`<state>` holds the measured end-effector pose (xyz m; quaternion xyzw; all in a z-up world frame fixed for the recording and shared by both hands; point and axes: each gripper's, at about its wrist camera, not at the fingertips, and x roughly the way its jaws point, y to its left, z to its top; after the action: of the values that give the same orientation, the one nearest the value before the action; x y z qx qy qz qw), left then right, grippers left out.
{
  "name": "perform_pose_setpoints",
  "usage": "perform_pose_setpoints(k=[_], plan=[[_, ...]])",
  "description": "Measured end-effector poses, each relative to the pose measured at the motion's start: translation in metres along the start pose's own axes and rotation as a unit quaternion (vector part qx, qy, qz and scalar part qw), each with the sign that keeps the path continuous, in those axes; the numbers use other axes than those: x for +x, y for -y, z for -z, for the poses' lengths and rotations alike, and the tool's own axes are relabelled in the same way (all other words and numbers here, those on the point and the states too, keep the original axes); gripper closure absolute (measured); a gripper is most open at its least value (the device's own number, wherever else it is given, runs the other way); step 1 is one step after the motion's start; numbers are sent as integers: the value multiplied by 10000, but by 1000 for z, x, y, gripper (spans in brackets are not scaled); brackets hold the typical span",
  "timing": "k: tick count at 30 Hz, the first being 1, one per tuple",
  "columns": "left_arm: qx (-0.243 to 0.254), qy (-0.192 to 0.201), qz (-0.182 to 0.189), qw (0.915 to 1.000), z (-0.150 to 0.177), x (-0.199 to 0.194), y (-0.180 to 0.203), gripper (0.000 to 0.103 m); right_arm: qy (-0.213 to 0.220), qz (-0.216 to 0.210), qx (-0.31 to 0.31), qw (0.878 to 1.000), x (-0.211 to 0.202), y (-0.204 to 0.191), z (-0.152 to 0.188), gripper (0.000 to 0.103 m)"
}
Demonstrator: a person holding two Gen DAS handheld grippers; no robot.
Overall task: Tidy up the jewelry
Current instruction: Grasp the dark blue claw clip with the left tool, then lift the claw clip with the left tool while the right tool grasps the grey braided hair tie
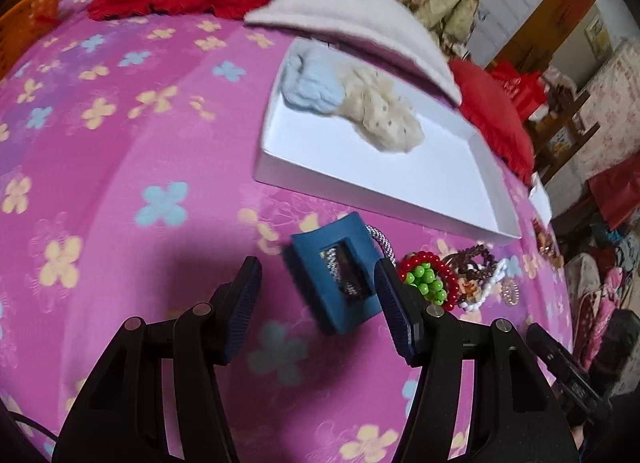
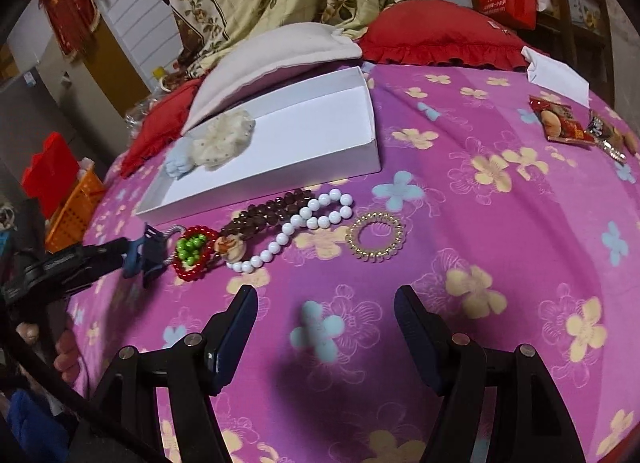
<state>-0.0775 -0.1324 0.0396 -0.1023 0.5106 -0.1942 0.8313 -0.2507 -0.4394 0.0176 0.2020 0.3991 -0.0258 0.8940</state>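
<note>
My left gripper (image 1: pixel 318 299) is open, its jaws either side of a blue rectangular hair clip (image 1: pixel 336 275) on the pink floral bedspread; the clip leans against the right finger. Beside it lie a red and green bead bracelet (image 1: pixel 426 281), a brown bead bracelet (image 2: pixel 268 213), a white pearl bracelet (image 2: pixel 304 229) and a gold coil hair tie (image 2: pixel 374 237). A white shallow box (image 2: pixel 304 139) holds a light blue scrunchie (image 1: pixel 314 89) and a cream scrunchie (image 1: pixel 386 119). My right gripper (image 2: pixel 326 317) is open and empty, above the bedspread in front of the jewelry.
A white pillow (image 2: pixel 276 53) and red pillows (image 2: pixel 444 37) lie behind the box. Snack packets (image 2: pixel 564 125) and a white box lid (image 2: pixel 558 73) sit at the far right. An orange basket (image 2: pixel 74 211) stands off the bed's left edge.
</note>
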Motion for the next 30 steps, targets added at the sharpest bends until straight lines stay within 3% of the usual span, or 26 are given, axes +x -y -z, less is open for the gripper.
perform_pose_setpoints(k=[4,6,11,12,14,22,30], plan=[[209,34,-268,9994,-2,7,21,44,41,-116,93,9999,-1,6,4,34],[414,-41,-460,9981,-3,13,32,36,30,-148,144,9998,0,9,5,34],[758,-229,-953,9923,0,31,44,36,36,-217,157,9996,-1,12,9,34],[775,-225,-986,9918,0,32,44,40,19,-227,138,9996,-1,12,9,34],[675,-209,-851,9939,2,30,41,49,-27,-227,89,9997,0,10,11,34],[600,209,-642,9959,13,-17,39,49,-182,-500,-10,9986,10,-6,10,34],[452,454,-589,9962,41,-54,21,49,-575,-1700,-715,9812,40,-82,-13,31]])
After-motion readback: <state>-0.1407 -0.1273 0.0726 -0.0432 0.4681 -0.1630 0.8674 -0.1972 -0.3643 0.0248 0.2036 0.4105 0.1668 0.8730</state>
